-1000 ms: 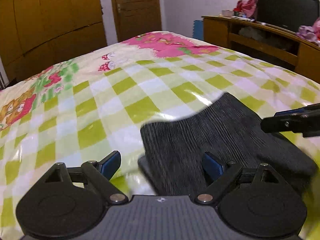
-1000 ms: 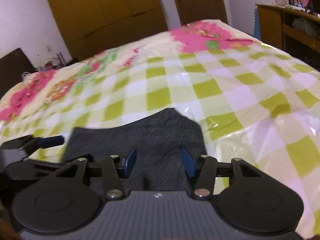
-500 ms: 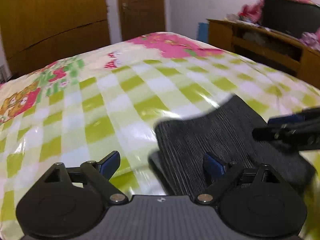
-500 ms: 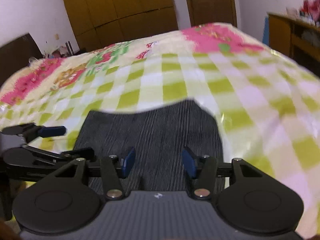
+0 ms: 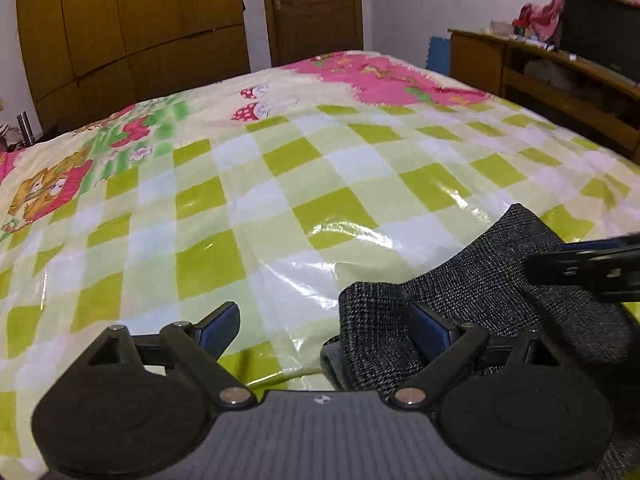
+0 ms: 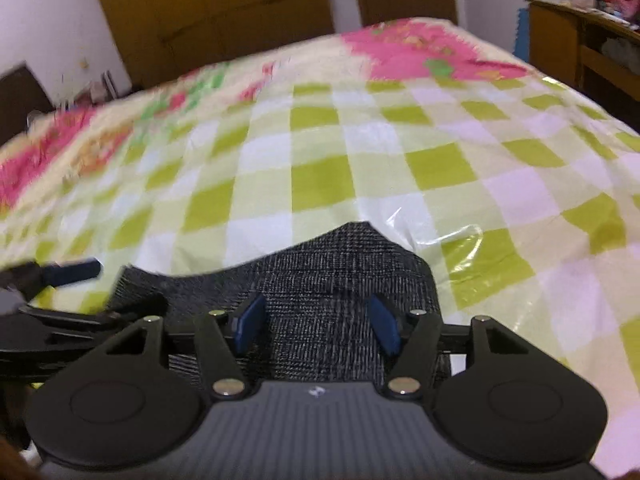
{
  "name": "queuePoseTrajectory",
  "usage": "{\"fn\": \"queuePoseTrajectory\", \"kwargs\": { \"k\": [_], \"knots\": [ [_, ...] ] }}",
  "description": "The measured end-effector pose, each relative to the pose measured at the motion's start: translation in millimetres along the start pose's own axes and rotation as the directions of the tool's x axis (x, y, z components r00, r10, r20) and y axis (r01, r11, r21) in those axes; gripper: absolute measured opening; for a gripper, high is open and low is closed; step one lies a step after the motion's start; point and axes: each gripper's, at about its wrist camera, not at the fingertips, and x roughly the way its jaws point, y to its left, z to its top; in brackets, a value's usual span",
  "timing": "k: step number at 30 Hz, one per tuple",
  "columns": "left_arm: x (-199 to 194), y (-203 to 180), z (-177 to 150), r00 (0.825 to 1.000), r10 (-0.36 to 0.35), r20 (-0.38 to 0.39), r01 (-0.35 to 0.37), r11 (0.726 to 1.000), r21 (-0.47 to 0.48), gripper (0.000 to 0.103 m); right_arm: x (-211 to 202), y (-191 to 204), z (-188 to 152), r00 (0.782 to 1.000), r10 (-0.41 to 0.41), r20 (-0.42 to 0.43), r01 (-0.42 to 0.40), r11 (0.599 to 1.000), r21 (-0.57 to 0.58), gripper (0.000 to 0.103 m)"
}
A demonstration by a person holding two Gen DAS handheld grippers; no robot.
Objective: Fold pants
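Folded dark grey woven pants (image 6: 344, 280) at the near edge of the glossy green-and-white checked bed cover (image 5: 280, 208). In the right wrist view, under the right gripper (image 6: 318, 326), jaws opening, cloth between the blue pads but not pinched. In the left wrist view, off to the right; left gripper (image 5: 328, 330) spread wide over the fold's left edge, gripping nothing. Only there: wooden sideboard (image 5: 560, 80) with a dark television (image 5: 600, 40). Far side of the bed open. Brown wardrobe (image 5: 132, 28) and door (image 5: 316, 4) behind.
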Motion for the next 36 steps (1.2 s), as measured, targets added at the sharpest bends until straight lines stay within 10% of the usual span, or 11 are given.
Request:
{"fn": "queuePoseTrajectory", "kwargs": {
  "k": [12, 36],
  "knots": [
    [-88.7, -10.2, -23.1, 0.998, -0.065, 0.01, 0.066, 0.997, -0.038, 0.102, -141.1, 30.2, -52.4, 0.982, 0.023, 0.187, -0.038, 0.996, 0.078, 0.077],
    [-119.4, -43.2, -54.3, 0.995, -0.078, -0.064, 0.076, 0.996, -0.038, 0.103, -181.8, 29.8, -111.9, 0.983, 0.041, 0.178, -0.066, 0.988, 0.141, 0.102]
  ]
}}
